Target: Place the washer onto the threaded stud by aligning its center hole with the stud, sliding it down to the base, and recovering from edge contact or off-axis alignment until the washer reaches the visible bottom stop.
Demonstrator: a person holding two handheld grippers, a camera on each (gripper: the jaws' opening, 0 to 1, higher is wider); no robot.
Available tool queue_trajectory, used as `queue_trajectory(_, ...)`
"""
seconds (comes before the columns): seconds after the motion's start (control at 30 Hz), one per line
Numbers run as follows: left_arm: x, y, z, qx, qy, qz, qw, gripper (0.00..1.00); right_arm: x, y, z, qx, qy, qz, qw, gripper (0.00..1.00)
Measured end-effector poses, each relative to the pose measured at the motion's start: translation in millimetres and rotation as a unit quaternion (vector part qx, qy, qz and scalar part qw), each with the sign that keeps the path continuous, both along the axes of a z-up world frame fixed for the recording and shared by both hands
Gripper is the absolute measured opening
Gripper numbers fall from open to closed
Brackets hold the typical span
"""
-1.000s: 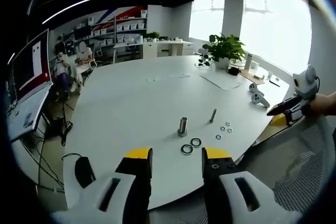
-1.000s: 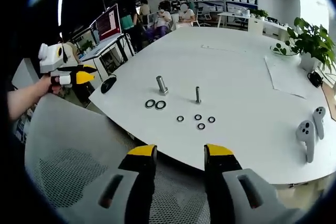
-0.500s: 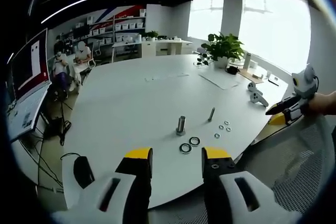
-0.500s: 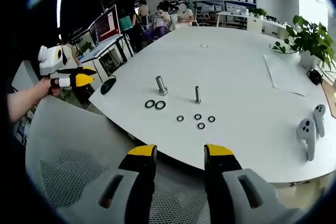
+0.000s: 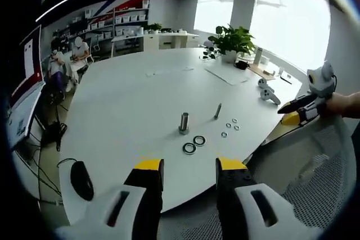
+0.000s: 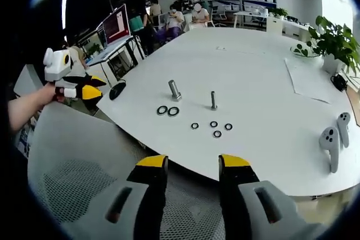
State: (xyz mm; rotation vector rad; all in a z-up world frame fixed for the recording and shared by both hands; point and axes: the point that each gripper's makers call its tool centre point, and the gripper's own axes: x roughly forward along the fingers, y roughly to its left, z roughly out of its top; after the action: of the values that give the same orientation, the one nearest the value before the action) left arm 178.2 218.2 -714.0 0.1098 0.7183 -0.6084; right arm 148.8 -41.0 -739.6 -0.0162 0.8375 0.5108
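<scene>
Two studs stand upright on the white table [image 5: 129,99]: a thick one [image 5: 184,123] [image 6: 175,90] and a thin threaded one [image 5: 217,111] [image 6: 214,100]. Two large dark washers [image 5: 189,148] [image 6: 162,110] lie flat near the thick stud. Several small washers [image 5: 229,126] [image 6: 214,124] lie in front of the thin stud. My left gripper [image 5: 190,167] [image 6: 87,86] is open and empty, off the table's edge. My right gripper [image 6: 192,164] [image 5: 293,112] is also open and empty, held by a hand short of the table over a mesh chair.
A computer mouse [image 5: 81,179] [image 6: 118,89] lies near the table edge. Two white hand controllers [image 6: 332,144] [image 5: 265,91], a sheet of paper [image 6: 306,80] and a potted plant [image 5: 230,40] are on the far side. A mesh chair [image 6: 79,184] is below the grippers. People sit at desks behind.
The left gripper has shifted a little toward the table; its view has swung, so the studs and washers sit higher and further left. The right gripper has barely moved. Nothing on the table moved.
</scene>
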Motion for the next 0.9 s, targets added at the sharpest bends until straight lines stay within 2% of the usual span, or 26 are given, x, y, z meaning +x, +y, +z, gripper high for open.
queue_trajectory(0.1,1.3,-4,7.1,0.021,-0.035,-0.023,0.9989,0.33,1,-1,1.3,0.003,-0.002,-0.003,1.0000,0.38)
queue_trajectory(0.23,0.6,-4,2.4,0.022,-0.022,-0.023,0.9992,0.34,4,-4,5.9,0.012,-0.013,-0.016,0.9997,0.38)
queue_trajectory(0.3,-3.5,-3,-5.6,0.041,-0.004,-0.031,0.9987,0.34,6,-5,8.6,0.019,-0.017,-0.025,0.9994,0.38)
queue_trajectory(0.5,-10.2,-6,-17.0,0.072,0.012,-0.056,0.9957,0.34,4,-2,6.3,0.016,-0.014,-0.015,0.9997,0.39)
queue_trajectory(0.67,-9.3,-4,-16.0,0.074,0.013,-0.052,0.9958,0.34,7,-4,8.4,0.026,-0.018,-0.029,0.9991,0.39)
queue_trajectory(0.8,0.8,3,-4.4,0.050,-0.010,-0.019,0.9985,0.31,7,-4,7.8,0.026,-0.015,-0.032,0.9991,0.39)
queue_trajectory(0.9,-2.0,3,-8.0,0.046,0.007,-0.014,0.9988,0.35,9,-4,9.2,0.027,-0.019,-0.034,0.9989,0.39)
